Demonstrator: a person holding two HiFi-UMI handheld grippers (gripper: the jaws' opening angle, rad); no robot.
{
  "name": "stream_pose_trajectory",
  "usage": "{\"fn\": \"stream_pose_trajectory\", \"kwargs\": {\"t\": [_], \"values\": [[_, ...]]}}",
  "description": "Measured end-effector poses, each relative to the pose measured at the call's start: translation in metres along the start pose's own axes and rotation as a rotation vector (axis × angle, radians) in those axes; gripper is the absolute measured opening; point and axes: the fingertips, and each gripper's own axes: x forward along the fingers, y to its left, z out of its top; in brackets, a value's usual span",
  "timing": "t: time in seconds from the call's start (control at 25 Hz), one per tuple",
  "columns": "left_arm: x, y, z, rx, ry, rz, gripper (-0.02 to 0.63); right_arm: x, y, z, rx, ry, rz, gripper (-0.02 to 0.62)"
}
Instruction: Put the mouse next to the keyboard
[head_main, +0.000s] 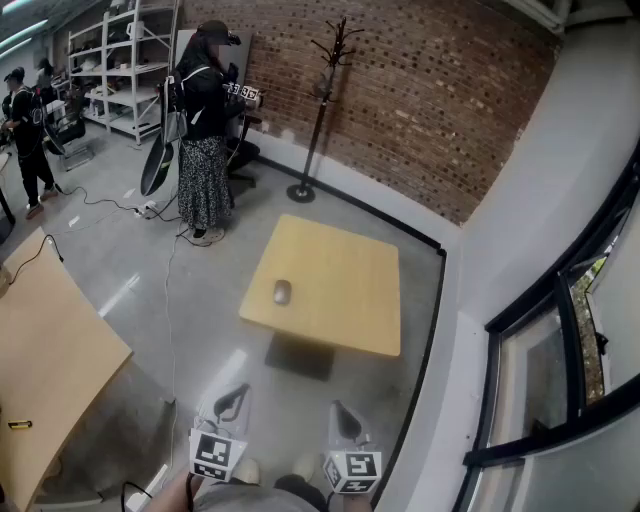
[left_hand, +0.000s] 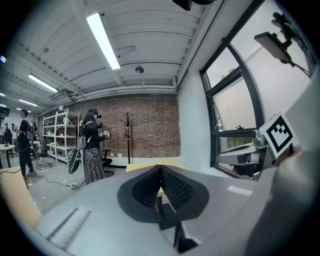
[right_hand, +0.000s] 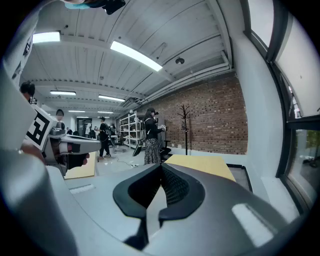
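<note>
Hovering well short of the table (head_main: 345, 285), left gripper (head_main: 233, 398) and right gripper (head_main: 343, 415) both pinched together, empty, presumably before reaching the mouse (head_main: 282, 292) on it.

Bright ceiling tubes (left_hand: 102, 40), fisheye-warped edges.

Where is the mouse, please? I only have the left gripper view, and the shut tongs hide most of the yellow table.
Observer: In the head view, the mouse lies on the yellow table, close to its near-left corner.
Operator: Is there a keyboard beside it?
Observer: No. The head view shows nothing else on that tabletop, and no view shows a keyboard.
Operator: How are the tongs on the right gripper?
Observer: In its own view, the right gripper has its tongs shut with nothing between them.
</note>
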Motion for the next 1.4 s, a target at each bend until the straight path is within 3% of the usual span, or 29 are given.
{"fn": "stream_pose_trajectory", "kwargs": {"t": [0.4,0.84,1.4], "values": [[0.012,0.006,-0.002,-0.007,0.009,-0.006,-0.005,0.01,-0.004,0.007,0.045,-0.044,0.01,0.015],[0.034,0.018,-0.007,-0.033,0.018,-0.02,-0.005,0.033,-0.008,0.005,0.047,-0.016,0.026,0.015],[0.142,0.035,0.002,-0.058,0.017,0.034,-0.005,0.128,-0.075,0.025,0.033,-0.018,0.076,0.014]]}}
